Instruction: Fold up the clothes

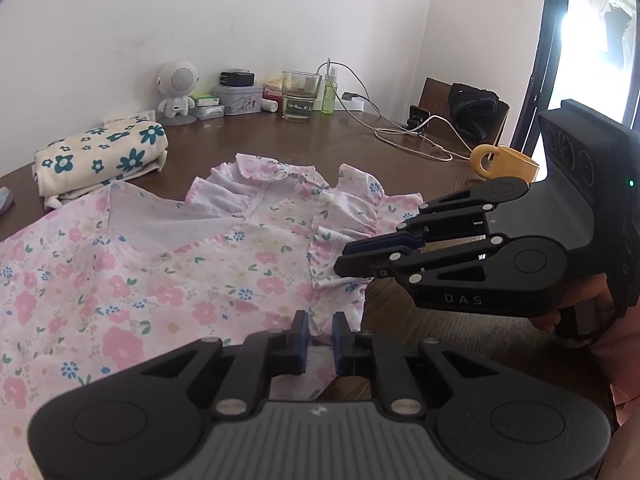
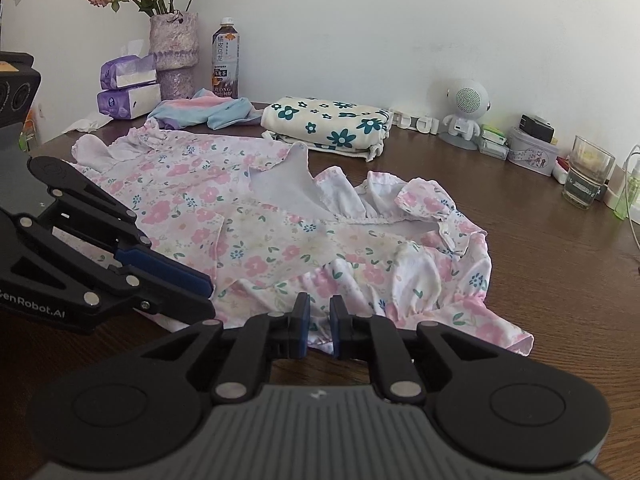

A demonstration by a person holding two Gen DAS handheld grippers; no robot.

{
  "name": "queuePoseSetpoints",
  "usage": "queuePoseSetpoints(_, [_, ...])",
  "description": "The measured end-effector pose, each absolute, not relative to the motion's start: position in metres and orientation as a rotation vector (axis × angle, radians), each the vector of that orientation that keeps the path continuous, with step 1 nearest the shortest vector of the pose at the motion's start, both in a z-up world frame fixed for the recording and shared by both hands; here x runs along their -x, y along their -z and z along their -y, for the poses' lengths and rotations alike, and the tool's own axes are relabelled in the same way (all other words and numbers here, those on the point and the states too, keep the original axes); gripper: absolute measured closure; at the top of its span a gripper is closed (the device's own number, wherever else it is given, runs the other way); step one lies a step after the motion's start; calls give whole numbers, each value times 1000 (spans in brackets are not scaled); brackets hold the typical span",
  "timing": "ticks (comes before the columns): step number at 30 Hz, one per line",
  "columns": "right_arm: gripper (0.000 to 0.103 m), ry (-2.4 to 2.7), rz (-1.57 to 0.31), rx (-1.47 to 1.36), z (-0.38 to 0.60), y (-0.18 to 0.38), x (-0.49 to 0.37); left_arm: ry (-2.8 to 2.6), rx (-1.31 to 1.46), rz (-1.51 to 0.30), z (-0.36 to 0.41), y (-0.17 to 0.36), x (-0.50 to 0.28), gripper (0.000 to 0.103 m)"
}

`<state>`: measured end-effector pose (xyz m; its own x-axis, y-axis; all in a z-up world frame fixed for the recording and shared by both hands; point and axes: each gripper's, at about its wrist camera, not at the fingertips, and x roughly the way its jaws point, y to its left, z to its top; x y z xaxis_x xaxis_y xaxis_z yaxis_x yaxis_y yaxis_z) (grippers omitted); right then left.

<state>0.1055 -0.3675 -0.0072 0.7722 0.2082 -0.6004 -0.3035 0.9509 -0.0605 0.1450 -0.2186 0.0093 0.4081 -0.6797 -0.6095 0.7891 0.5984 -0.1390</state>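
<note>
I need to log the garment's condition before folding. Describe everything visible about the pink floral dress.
The pink floral dress is thin, light cloth printed with pink and blue flowers, with ruffled sleeves and a frilled collar. It lies rumpled on the brown table, one panel flipped to show its pale inside. The left tongs and right tongs are each shut on its near edge.

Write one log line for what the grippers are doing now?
step: fold | left gripper: shut on pink floral dress edge | right gripper: shut on dress edge

yellow mug [image 1: 506,162], glass [image 1: 301,96], vase [image 2: 175,54], bottle [image 2: 226,58]
</note>
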Motion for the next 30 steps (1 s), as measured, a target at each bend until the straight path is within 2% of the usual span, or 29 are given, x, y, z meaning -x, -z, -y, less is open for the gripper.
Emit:
queuePoseSetpoints(21, [92, -239, -630, 157, 362, 7, -104, 921, -153, -678, 216, -8, -146, 92])
queuePoseSetpoints(30, [92, -238, -633, 139, 363, 7, -104, 883, -97, -634, 203, -27, -144, 92])
